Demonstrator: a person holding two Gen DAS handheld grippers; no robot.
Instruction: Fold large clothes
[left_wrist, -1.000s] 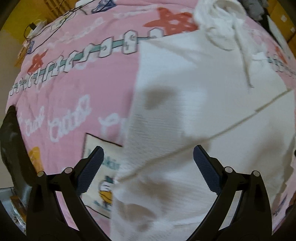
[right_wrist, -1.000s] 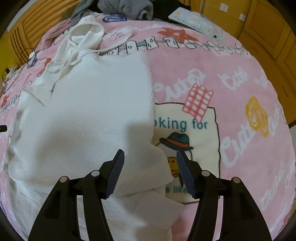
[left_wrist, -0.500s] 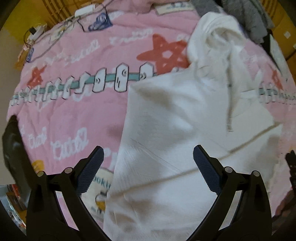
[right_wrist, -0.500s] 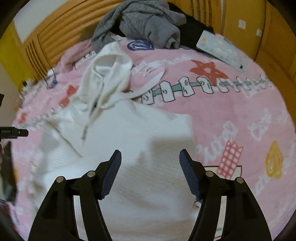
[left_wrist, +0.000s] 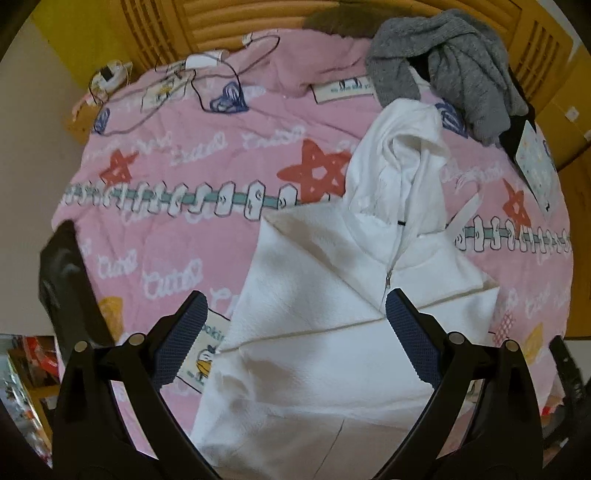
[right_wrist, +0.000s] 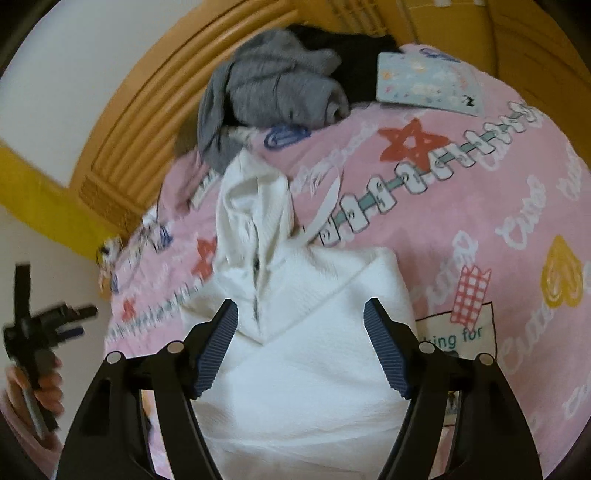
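A white zip hoodie (left_wrist: 332, 314) lies on the pink bed cover, both sides folded in over the body, hood (left_wrist: 399, 166) spread toward the headboard. It also shows in the right wrist view (right_wrist: 306, 350). My left gripper (left_wrist: 295, 321) is open and empty, raised above the hoodie's lower body. My right gripper (right_wrist: 301, 332) is open and empty, raised above the hoodie's chest. The left gripper shows held in a hand at the left edge of the right wrist view (right_wrist: 40, 332).
A pink printed bed cover (left_wrist: 166, 221) spans the bed. A grey sweater (left_wrist: 450, 74) and a dark garment (right_wrist: 351, 55) lie by the wooden headboard (right_wrist: 147, 110). A light patterned flat item (right_wrist: 428, 85) lies at the far right. Cables and a charger (left_wrist: 199, 70) lie at the far left.
Both grippers have lifted up and back from the hoodie, still open. The view has widened from the hoodie's body to the hood, the sweater and the headboard.
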